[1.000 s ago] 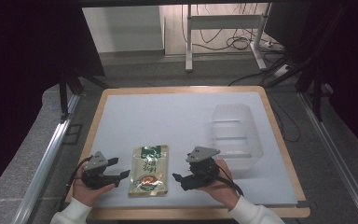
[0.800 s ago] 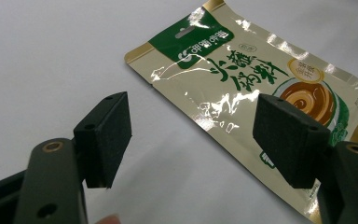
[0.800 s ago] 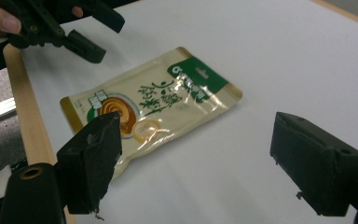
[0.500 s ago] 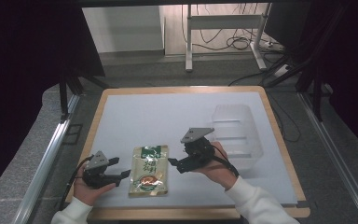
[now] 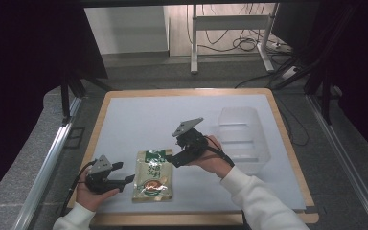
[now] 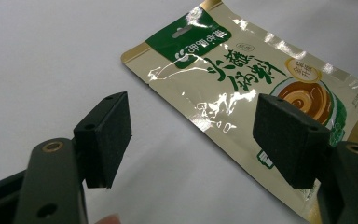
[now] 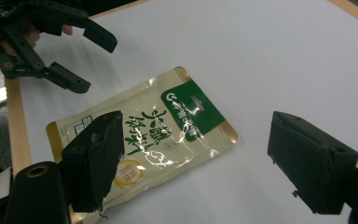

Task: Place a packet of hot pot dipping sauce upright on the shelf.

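Seen from above, a white tabletop (image 5: 139, 120) w/ a pale wood edge; two hands in white sleeves reach in from the near side, each holding a black gripper. At far left, near the front edge, the left gripper (image 5: 123, 173) sits low over the tabletop, jaws spread apart w/ nothing between them, pointing right toward a pouch; its own camera shows both black pads (image 6: 106, 136) wide open, bare white surface in the gap, pouch lying just beyond and partly behind the right-hand pad. Centre-left: a flat foil snack pouch (image 5: 153, 175), cream and gold w/ a green header band, printed characters and a round bowl picture; it lies flat on the tabletop, header end pointing away from the person, just beside the left gripper's tips. Next, the right gripper (image 5: 172, 159), grey three-cornered plate on top, is raised above the pouch's upper right corner, jaws released and empty; its own camera looks down on the pouch (image 7: 142, 140) between its spread jaws, w/ the left gripper (image 7: 81, 63) beyond. Far right: a clear plastic bin (image 5: 242, 139) stands on the tabletop, apart from the pouch.
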A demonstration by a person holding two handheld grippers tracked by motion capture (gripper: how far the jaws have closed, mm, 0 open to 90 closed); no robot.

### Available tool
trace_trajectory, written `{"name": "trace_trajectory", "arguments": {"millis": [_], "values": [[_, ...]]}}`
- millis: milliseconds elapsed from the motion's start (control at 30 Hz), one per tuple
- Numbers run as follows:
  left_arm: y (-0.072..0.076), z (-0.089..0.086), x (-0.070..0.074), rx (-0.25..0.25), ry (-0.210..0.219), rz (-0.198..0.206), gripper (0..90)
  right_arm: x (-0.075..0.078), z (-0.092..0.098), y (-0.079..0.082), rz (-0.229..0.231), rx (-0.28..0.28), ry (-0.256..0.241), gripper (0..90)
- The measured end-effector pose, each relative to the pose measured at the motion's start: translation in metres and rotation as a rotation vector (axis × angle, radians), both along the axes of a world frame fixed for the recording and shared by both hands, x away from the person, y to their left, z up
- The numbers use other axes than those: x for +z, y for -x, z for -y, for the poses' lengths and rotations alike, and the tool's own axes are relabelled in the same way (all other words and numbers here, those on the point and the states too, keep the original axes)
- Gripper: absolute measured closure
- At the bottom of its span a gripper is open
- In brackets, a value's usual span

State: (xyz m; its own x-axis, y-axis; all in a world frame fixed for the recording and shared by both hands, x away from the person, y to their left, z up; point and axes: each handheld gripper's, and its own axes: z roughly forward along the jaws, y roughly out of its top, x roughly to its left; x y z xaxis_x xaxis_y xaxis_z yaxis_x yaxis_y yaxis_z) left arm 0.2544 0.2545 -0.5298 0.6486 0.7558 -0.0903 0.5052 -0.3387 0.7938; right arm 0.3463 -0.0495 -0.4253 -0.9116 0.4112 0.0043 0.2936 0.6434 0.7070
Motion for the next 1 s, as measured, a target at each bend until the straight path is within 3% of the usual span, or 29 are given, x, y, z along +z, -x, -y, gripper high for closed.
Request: {"name": "trace_trajectory", "arguments": {"millis": [367,1000], "values": [[0.001,0.000,0.001,-0.004,0.002,0.002,27.7,-0.022,-0.021,-0.030,-0.077,0.005,0.066,23.8],[0.001,0.000,0.002,-0.010,0.006,0.005,27.7,-0.051,-0.049,-0.061,-0.173,0.014,0.152,27.8]]}}
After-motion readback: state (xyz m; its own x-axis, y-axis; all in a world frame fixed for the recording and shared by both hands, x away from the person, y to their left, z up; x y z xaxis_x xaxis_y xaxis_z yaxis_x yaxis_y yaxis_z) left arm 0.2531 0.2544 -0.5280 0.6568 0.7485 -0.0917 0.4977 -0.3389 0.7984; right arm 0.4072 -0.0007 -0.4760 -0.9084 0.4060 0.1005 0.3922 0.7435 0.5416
